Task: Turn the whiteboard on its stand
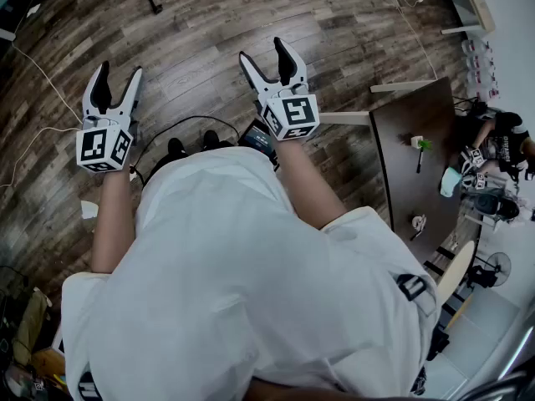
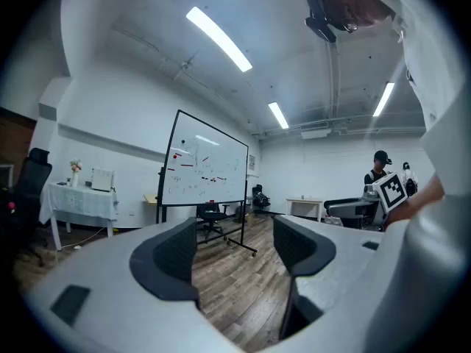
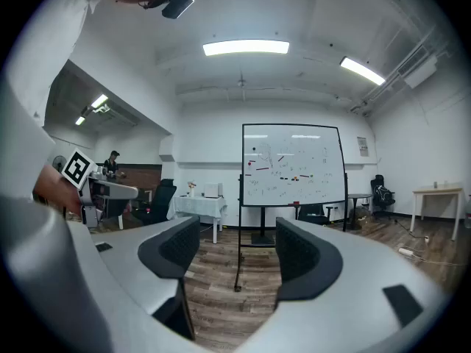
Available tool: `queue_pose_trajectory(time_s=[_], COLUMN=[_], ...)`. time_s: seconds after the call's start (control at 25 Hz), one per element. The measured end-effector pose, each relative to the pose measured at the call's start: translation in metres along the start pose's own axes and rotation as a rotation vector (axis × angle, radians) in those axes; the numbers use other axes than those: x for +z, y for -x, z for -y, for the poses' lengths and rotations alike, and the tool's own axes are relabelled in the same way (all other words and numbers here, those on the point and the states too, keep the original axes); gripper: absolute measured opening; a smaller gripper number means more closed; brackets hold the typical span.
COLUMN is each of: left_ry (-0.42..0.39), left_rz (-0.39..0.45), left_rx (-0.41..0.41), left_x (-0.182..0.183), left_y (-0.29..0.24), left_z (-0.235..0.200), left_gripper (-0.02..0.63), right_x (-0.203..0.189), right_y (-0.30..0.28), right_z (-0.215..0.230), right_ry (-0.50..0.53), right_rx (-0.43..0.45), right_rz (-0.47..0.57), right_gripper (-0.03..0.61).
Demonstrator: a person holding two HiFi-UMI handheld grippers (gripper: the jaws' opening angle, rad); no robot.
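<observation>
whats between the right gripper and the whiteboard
Only bare wood floor. In the right gripper view nothing stands between the open right gripper and the whiteboard.

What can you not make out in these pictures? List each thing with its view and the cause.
1. Writing on the whiteboard: too small and blurred in both gripper views.
2. Head view: the whiteboard lies outside the frame; that camera looks down.
3. Right gripper view: the right leg of the stand is hidden behind a jaw.
4. Head view: the white shirt covers the floor under the person.
</observation>
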State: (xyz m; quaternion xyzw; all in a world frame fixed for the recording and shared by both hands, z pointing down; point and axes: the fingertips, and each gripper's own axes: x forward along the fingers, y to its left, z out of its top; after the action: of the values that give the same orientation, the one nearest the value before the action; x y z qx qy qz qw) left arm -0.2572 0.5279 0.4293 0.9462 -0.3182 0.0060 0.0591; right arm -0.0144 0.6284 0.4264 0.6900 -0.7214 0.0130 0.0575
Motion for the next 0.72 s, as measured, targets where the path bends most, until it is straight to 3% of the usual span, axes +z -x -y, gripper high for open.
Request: queue_pose_trajectory(time_s=[0.16, 0.44, 0.72], left_ry=[-0.006, 0.020, 0.048], left_rz=[0.008, 0.004, -0.012], left_rx=[-0.017, -0.052, -0.062], left_x=[0.006, 0.001, -0.004], left_y=[0.000, 0.000, -0.002], left_z=[-0.002, 0.001, 0.004], left_gripper=[0.307, 0.307, 0.307], right_x=[0.002, -0.002, -0.004], right_y=[-0.006, -0.019, -0.023], right_z=[-0.005, -0.023, -0.017], right_ry=[0.000, -0.012, -0.047], right_rx=[0.017, 0.125, 0.133], right_rz=[0.021, 0.035, 0.039], right_gripper=[0.319, 0.325, 0.325])
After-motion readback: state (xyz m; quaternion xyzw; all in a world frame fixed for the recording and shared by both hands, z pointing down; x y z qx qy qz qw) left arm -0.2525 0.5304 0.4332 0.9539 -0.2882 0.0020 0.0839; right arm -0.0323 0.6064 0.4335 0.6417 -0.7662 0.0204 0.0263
